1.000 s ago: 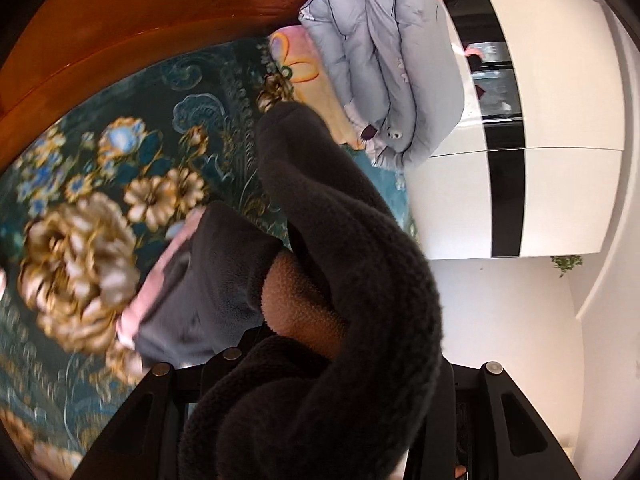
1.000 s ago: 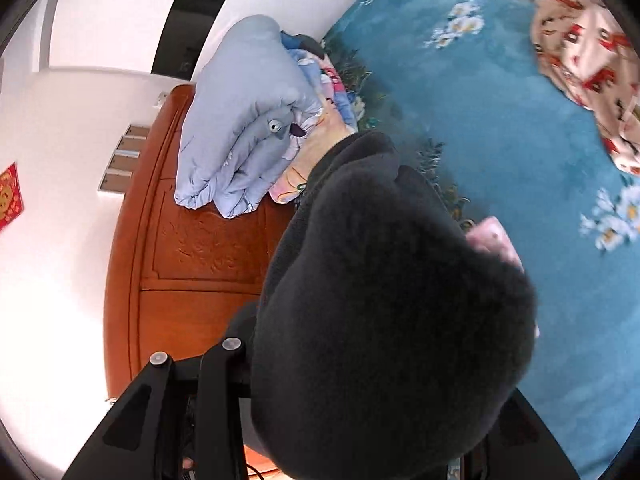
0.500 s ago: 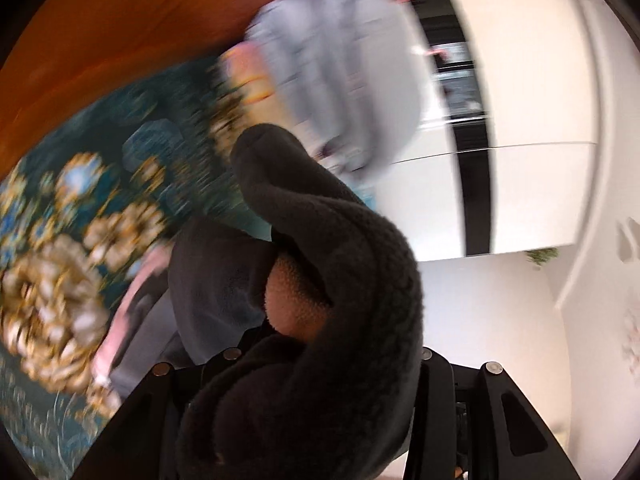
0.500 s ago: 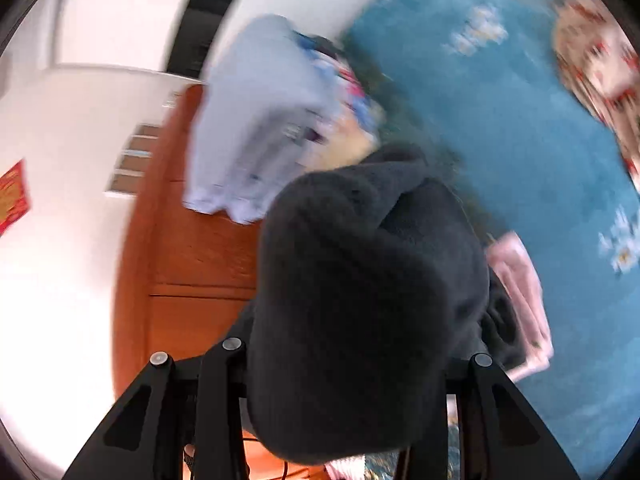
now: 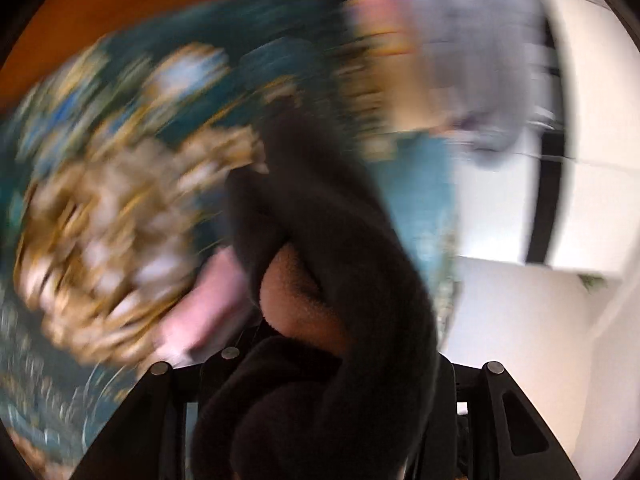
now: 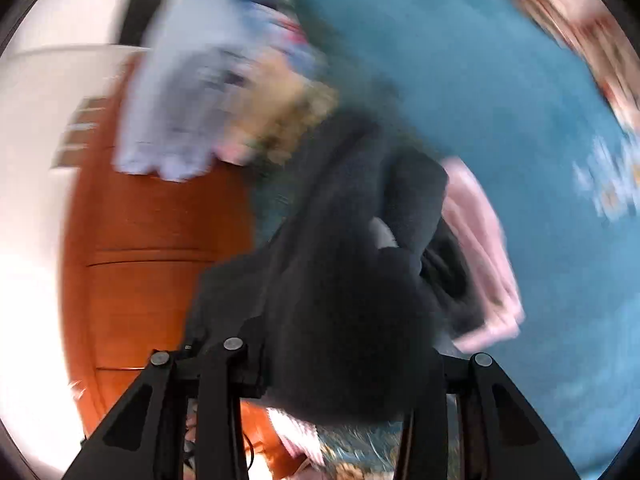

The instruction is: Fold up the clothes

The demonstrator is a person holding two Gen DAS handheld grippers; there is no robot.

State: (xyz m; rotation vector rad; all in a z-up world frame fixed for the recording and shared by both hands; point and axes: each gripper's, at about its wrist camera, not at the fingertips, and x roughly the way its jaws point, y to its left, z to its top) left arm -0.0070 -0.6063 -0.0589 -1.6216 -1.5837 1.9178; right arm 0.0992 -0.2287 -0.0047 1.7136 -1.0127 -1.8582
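Both views are motion-blurred. A dark grey fleece garment (image 5: 344, 280) with a tan lining (image 5: 296, 296) fills the left wrist view; my left gripper (image 5: 320, 420) is shut on it, fingertips buried in the cloth. In the right wrist view the same dark fleece garment (image 6: 344, 280) hangs over my right gripper (image 6: 320, 392), which is shut on it. A pink folded garment (image 6: 480, 248) lies on the bed under the fleece; it also shows in the left wrist view (image 5: 208, 304).
A teal floral bedspread (image 5: 120, 200) (image 6: 500, 100) covers the bed. A pale blue folded quilt (image 5: 472, 48) (image 6: 188, 92) lies by the orange wooden headboard (image 6: 152, 260). A patterned garment (image 6: 572, 32) lies far right. White wardrobe (image 5: 592, 180) behind.
Both grippers have swung quickly with the fleece garment, lowering it toward the pink garment on the bed. The views have turned blurred and more of the pink garment shows.
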